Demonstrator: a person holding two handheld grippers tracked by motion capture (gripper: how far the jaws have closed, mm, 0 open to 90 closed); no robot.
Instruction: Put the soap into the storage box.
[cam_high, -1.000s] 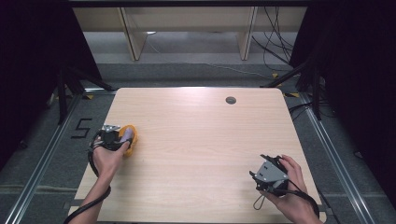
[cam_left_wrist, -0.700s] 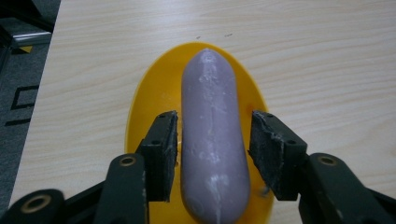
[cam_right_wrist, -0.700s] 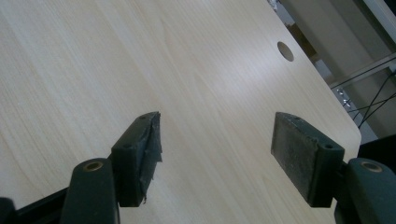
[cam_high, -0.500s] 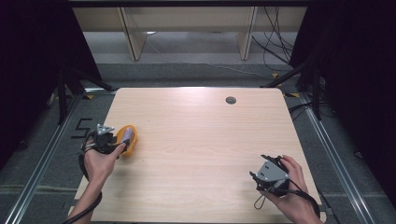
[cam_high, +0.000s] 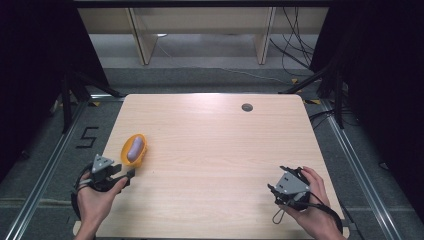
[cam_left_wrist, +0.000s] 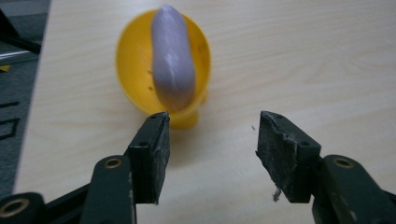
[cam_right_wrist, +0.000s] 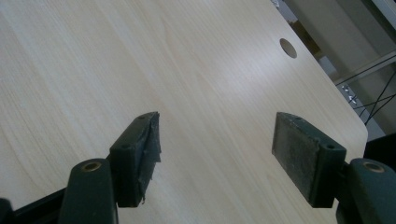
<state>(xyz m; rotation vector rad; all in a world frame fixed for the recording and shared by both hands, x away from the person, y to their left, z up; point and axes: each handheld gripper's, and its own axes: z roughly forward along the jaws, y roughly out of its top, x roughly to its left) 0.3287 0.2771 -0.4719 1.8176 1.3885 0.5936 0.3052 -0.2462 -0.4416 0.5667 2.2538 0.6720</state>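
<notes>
Yellow bowl (cam_high: 134, 150) with purple sausage-shaped piece (cam_high: 135, 148) sits free, near-left. Left gripper (cam_left_wrist: 212, 135) just behind it, jaws apart, empty. Right gripper (cam_right_wrist: 215, 140) jaws apart, idle. Likely release step; next, withdraw.

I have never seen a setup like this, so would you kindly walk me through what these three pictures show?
Gladly. There is no robot here: a person at a wooden table holds a pair of hand-held tongs in each hand. The high view looks down from above the person's side; the left tongs appear at its lower left, the right tongs at its lower right. The other two pictures come from small cameras riding on the tongs, looking along their black jaws.

On the table lies a yellow bowl with a pale purple oblong object inside it; what it is, I cannot tell. A round dark hole sits near the far edge.

Both tongs are open and hold nothing; the left ones point at the bowl.
</notes>
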